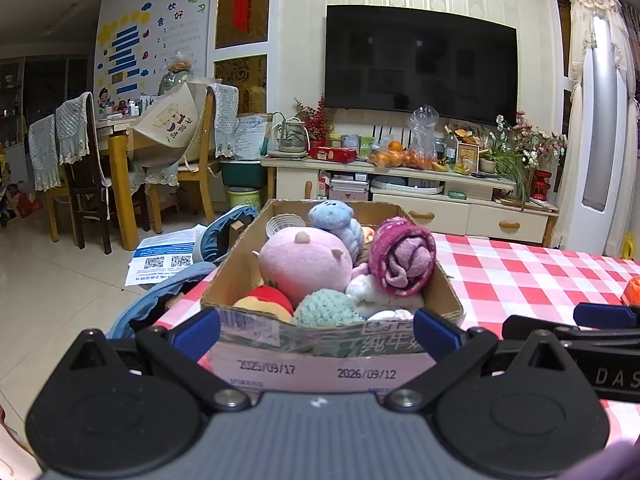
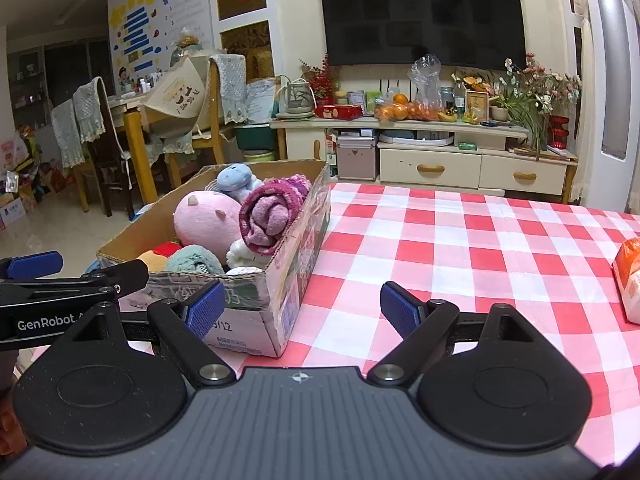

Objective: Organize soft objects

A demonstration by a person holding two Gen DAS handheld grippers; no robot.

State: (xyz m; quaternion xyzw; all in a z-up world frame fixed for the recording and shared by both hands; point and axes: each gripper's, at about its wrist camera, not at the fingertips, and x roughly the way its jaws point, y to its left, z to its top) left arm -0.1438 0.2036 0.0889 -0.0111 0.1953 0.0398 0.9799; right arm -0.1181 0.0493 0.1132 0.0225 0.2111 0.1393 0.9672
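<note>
A cardboard box (image 1: 236, 276) stands on the red-and-white checked table (image 1: 520, 272) and holds several soft things: a pink plush (image 1: 304, 264), a blue plush (image 1: 332, 216), a rolled magenta knit (image 1: 400, 256), a teal knitted ball (image 1: 326, 308) and a red-yellow plush (image 1: 266, 302). My left gripper (image 1: 316, 332) is open and empty, its fingers either side of the box's near wall. My right gripper (image 2: 302, 310) is open and empty at the box's (image 2: 280, 280) near right corner. The pink plush (image 2: 206, 220) and magenta roll (image 2: 270, 216) show there too.
An orange packet (image 2: 628, 280) lies at the table's right edge. Blue denim fabric (image 1: 168, 292) hangs left of the box. Beyond the table are a TV cabinet (image 1: 400, 188), a dining table with chairs (image 1: 120, 152) and papers on the floor (image 1: 164, 256).
</note>
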